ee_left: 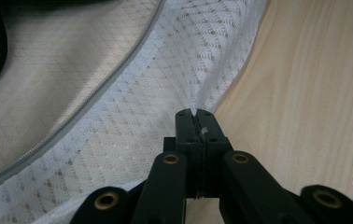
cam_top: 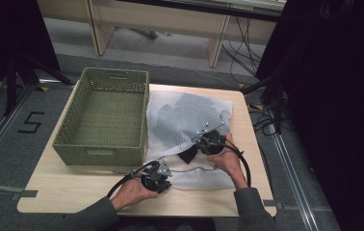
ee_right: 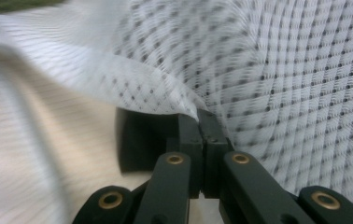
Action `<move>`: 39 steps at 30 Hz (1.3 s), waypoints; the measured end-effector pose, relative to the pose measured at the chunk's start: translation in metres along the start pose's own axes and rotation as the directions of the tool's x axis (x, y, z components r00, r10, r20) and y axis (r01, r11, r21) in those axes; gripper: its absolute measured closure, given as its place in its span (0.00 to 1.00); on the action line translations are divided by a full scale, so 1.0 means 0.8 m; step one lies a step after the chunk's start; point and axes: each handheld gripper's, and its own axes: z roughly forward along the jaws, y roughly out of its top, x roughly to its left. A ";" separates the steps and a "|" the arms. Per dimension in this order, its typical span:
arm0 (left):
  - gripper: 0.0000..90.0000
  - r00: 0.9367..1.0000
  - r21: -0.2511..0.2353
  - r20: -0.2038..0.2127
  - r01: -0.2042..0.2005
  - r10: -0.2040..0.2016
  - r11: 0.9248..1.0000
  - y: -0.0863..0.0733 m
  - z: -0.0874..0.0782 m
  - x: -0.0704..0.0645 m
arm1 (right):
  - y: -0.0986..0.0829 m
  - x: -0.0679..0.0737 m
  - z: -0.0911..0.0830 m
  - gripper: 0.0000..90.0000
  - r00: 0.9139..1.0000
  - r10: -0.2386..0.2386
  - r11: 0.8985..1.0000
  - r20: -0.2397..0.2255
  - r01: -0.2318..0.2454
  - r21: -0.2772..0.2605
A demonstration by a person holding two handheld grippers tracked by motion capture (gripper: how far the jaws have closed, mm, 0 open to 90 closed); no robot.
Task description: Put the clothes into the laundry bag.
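Observation:
A white mesh laundry bag (cam_top: 185,118) lies on the right half of the wooden table (cam_top: 74,187), with dark clothing showing through it. My left gripper (cam_top: 166,168) sits at the bag's near edge, shut on a pinch of the mesh (ee_left: 132,116) right beside the bare wood (ee_left: 300,93). A grey zipper (ee_left: 95,98) runs across the bag just beyond it. My right gripper (cam_top: 197,144) is over the bag's middle, shut on a fold of mesh (ee_right: 282,70) that it holds up. A dark piece of cloth (ee_right: 142,140) shows under that lifted fold.
An olive-green woven basket (cam_top: 98,150) stands on the table's left half, close against the bag's left side. Both forearms come in from the near edge. Black stands and cables crowd the floor to the right of the table.

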 end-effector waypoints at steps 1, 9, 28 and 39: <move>0.99 1.000 -0.001 -0.002 -0.004 0.004 1.000 0.000 0.000 0.001 | 0.000 0.000 0.000 1.00 1.000 0.000 1.000 0.000 0.000 0.000; 0.98 1.000 0.004 -0.003 -0.007 0.007 1.000 0.000 0.000 0.001 | -0.025 0.039 -0.004 1.00 0.985 -0.094 0.980 -0.143 0.117 0.159; 0.69 1.000 -0.033 0.013 -0.005 0.006 0.999 -0.001 -0.035 0.001 | -0.045 0.033 -0.016 0.70 0.995 -0.010 0.993 -0.097 0.022 0.117; 0.57 0.998 -0.114 -0.001 0.069 -0.069 0.991 -0.023 -0.073 -0.003 | -0.036 0.052 -0.011 0.64 0.995 -0.099 0.995 -0.027 0.099 0.008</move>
